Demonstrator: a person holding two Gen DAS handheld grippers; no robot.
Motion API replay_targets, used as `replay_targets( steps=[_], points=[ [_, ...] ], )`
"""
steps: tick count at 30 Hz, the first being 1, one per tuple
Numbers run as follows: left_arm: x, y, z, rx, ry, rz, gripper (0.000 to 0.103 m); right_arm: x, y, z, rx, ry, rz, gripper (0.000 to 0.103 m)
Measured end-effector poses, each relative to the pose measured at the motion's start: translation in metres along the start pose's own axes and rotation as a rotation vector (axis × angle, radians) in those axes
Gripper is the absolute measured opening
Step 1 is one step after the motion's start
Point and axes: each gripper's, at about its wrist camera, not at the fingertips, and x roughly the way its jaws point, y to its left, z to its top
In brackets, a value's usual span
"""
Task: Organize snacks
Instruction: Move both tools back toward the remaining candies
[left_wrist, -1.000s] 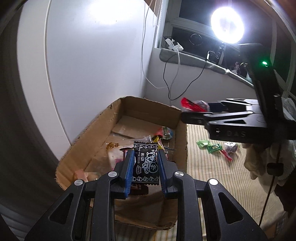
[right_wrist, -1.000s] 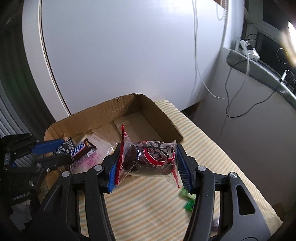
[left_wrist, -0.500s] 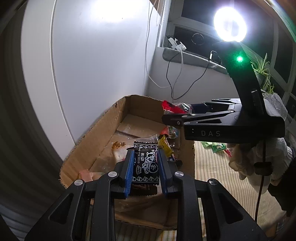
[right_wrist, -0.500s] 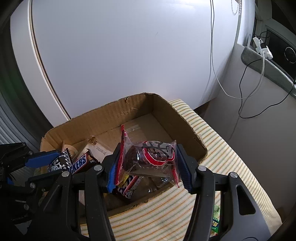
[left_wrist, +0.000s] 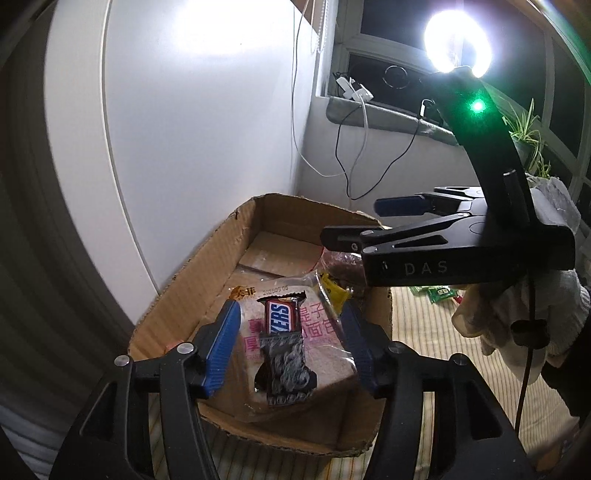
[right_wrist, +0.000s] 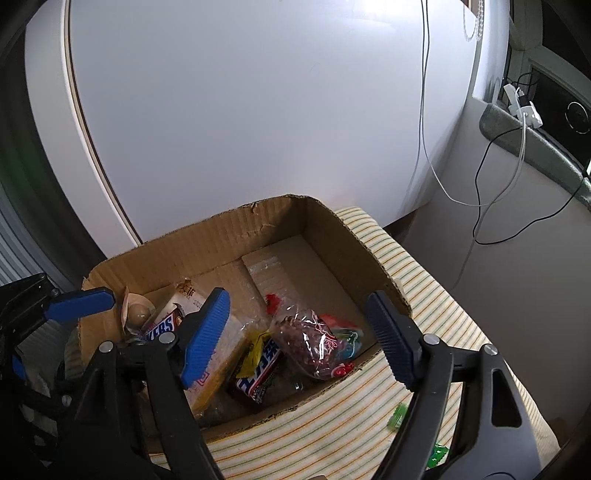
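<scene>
An open cardboard box holds several snacks. My left gripper is open above its near end. Below it a black patterned packet lies blurred over a Snickers bar and a pink-printed bread pack. My right gripper is open above the box. Under it a clear red-printed bag of dark snack lies in the box beside a Snickers bar and a yellow wrapper. The right gripper also shows in the left wrist view, and the left one's blue finger in the right wrist view.
The box sits on a striped cloth against a white wall panel. Small green candies lie on the cloth outside the box. Cables hang from a window sill. A bright lamp glares at upper right.
Both grippers have opened over the box. The black packet has left the left gripper and the red-printed bag has left the right one; both now lie in the box.
</scene>
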Motion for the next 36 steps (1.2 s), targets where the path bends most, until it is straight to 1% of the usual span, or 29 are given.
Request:
replay_targets(
  steps=[1, 2, 3, 12, 22, 30, 36],
  points=[
    [-0.001, 0.0, 0.0, -0.001, -0.001, 0.001, 0.061, -0.001, 0.0, 0.0, -0.001, -0.001, -0.002, 0.085],
    [-0.002, 0.0, 0.001, 0.0, -0.003, 0.002, 0.061, -0.002, 0.001, 0.0, -0.003, -0.007, -0.002, 0.091],
    [-0.002, 0.0, 0.001, 0.0, -0.003, 0.003, 0.061, -0.004, 0.002, 0.0, -0.006, -0.013, -0.003, 0.092],
    [-0.01, -0.005, 0.003, 0.009, -0.019, 0.005, 0.061, -0.019, 0.005, 0.001, -0.015, -0.03, -0.018, 0.092],
    [-0.023, -0.026, 0.002, 0.032, -0.04, -0.009, 0.061, -0.048, -0.001, -0.011, -0.006, -0.056, -0.036, 0.092],
    [-0.024, -0.049, 0.004, 0.059, -0.05, -0.046, 0.061, -0.083, -0.026, -0.033, 0.025, -0.082, -0.066, 0.092],
    [-0.014, -0.069, 0.005, 0.074, -0.043, -0.099, 0.061, -0.11, -0.056, -0.058, 0.068, -0.096, -0.131, 0.092]
  ],
)
